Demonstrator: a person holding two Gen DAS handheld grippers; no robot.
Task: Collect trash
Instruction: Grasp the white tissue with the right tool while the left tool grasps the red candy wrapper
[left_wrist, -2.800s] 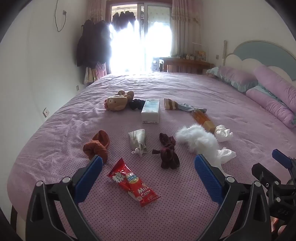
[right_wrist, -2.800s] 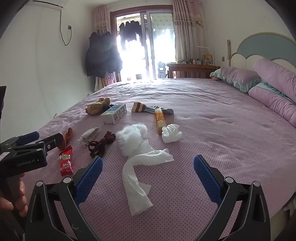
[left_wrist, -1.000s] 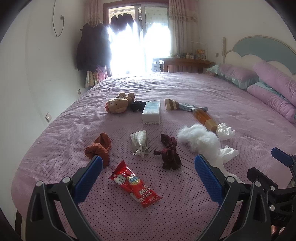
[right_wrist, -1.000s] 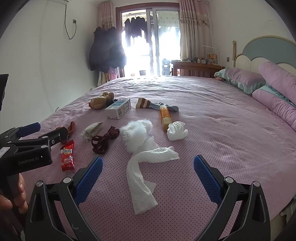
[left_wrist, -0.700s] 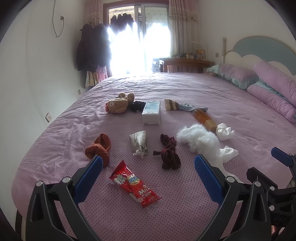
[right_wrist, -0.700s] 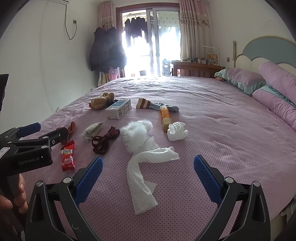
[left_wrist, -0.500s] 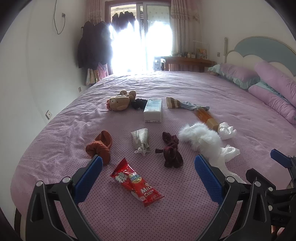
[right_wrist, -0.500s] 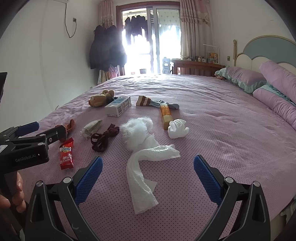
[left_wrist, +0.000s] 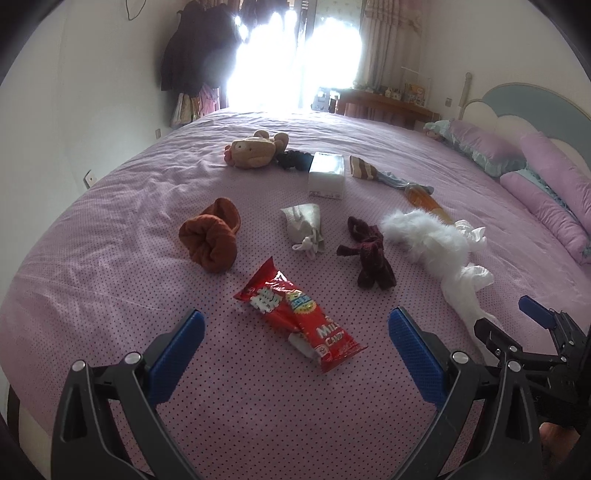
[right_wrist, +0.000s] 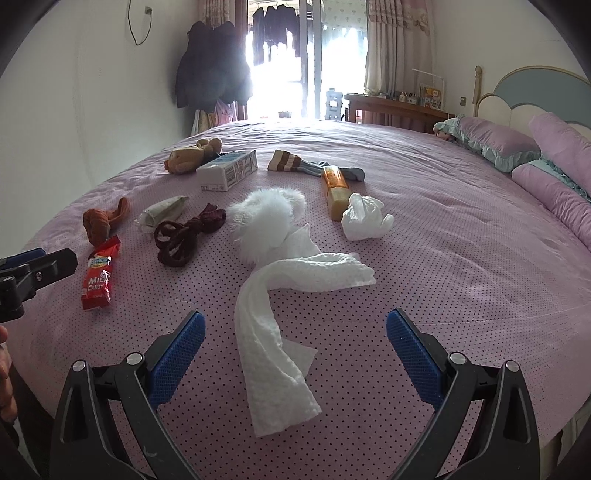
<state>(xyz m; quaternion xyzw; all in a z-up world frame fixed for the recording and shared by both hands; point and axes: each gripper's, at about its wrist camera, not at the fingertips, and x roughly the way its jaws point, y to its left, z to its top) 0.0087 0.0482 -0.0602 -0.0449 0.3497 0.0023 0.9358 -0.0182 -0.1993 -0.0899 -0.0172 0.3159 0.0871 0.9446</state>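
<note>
A red milk-candy wrapper (left_wrist: 299, 317) lies on the purple bed just ahead of my open, empty left gripper (left_wrist: 295, 343); it also shows in the right wrist view (right_wrist: 99, 275). A long white paper towel (right_wrist: 280, 325) lies directly before my open, empty right gripper (right_wrist: 293, 343). A crumpled white tissue (right_wrist: 364, 218), an orange wrapper (right_wrist: 334, 186), a grey-white crumpled bag (left_wrist: 304, 225) and a white box (left_wrist: 327, 175) lie farther back.
Socks lie among the trash: a rust one (left_wrist: 212, 240), a maroon one (left_wrist: 369, 253), a striped one (right_wrist: 291, 162). A white fluffy item (right_wrist: 269, 218) and a plush toy (left_wrist: 255, 149) are on the bed. Pillows (right_wrist: 491, 142) sit at right.
Both grippers have moved forward and lower toward the bed. The candy wrapper and the paper towel now sit closer in front of the open jaws.
</note>
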